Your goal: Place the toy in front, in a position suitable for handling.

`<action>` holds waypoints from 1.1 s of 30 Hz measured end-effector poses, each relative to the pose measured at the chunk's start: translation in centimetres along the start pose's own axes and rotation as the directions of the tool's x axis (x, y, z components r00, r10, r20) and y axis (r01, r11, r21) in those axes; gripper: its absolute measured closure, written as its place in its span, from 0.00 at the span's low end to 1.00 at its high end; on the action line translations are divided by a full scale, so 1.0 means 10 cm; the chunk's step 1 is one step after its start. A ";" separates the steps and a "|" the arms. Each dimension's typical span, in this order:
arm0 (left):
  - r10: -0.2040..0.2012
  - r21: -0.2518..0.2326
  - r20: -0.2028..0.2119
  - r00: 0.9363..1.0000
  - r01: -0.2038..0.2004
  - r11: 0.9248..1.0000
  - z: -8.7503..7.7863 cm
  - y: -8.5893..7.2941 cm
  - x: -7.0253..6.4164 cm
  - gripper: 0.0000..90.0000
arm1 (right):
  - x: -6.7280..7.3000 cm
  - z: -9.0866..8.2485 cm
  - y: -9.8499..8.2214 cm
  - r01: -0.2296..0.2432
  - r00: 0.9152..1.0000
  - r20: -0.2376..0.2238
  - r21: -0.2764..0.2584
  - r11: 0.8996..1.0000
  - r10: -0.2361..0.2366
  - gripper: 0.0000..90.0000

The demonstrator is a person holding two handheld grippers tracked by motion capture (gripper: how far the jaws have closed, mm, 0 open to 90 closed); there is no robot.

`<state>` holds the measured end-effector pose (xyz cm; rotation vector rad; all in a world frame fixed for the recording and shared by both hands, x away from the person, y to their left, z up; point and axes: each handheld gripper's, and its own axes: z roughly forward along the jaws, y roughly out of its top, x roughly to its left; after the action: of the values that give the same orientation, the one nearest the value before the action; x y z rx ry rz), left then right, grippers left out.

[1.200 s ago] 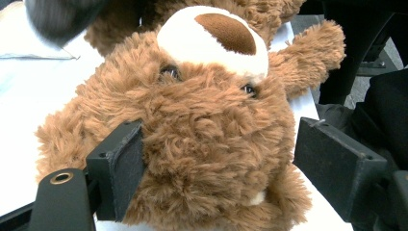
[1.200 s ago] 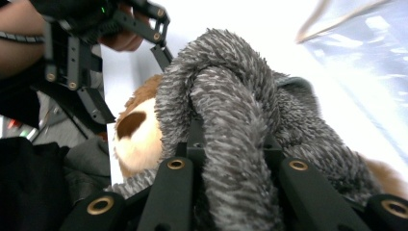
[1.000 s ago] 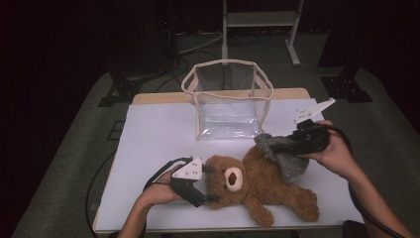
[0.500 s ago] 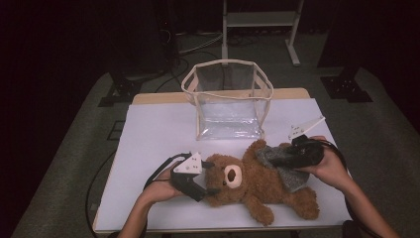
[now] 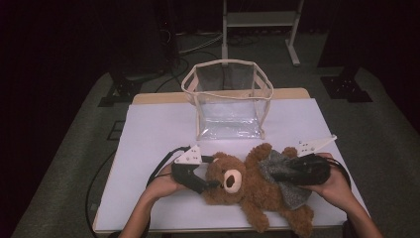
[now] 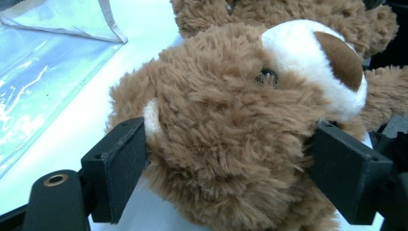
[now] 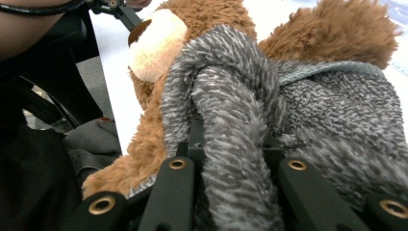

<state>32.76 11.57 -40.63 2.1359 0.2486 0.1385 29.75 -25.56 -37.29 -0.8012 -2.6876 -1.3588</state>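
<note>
1 teddy bear lay on the counter | left gripper had been opening, pads pressing its head | right gripper clenched on 1 grey garment over the bear | 1 clear bag stood behind

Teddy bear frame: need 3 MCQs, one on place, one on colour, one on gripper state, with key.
1. Where does the teddy bear lie?
A. inside the clear bag
B. on the white table, in front of the clear bag
C. on the floor

2. What colour is the cloth on the bear's body?
A. grey
B. red
C. yellow

3. What is the right gripper doing?
A. hanging open above the bag
B. shut on the grey cloth
C. holding the bear's ear

Key: 1 B, the bear rests on the table below the clear bag. 2 A, the grey cloth is speckled grey. 3 B, the right gripper view shows a fold pinched between its jaws.
</note>
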 end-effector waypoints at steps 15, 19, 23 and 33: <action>0.023 -0.019 0.126 0.992 -0.021 1.000 0.05 0.16 -0.07 0.19 | 0.07 0.00 0.17 0.082 0.996 0.023 -0.004 0.997 -0.081 0.83; 0.044 -0.015 0.128 0.991 -0.042 0.999 0.07 0.15 -0.11 0.19 | 0.01 0.22 0.40 0.113 0.994 -0.009 0.028 0.993 -0.112 0.83; 0.044 -0.012 0.132 0.990 -0.042 0.999 0.06 0.14 -0.10 0.19 | -0.02 0.42 0.54 0.136 0.991 -0.017 0.085 0.987 -0.135 0.83; 0.087 0.001 0.122 0.989 -0.088 0.996 0.06 0.16 -0.15 0.19 | -0.32 -0.04 0.17 0.005 0.998 0.066 0.034 0.999 -0.007 0.83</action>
<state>31.56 9.93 -39.63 2.1531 0.0842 0.0581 33.20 -26.47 -36.57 -0.8509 -2.7565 -1.3072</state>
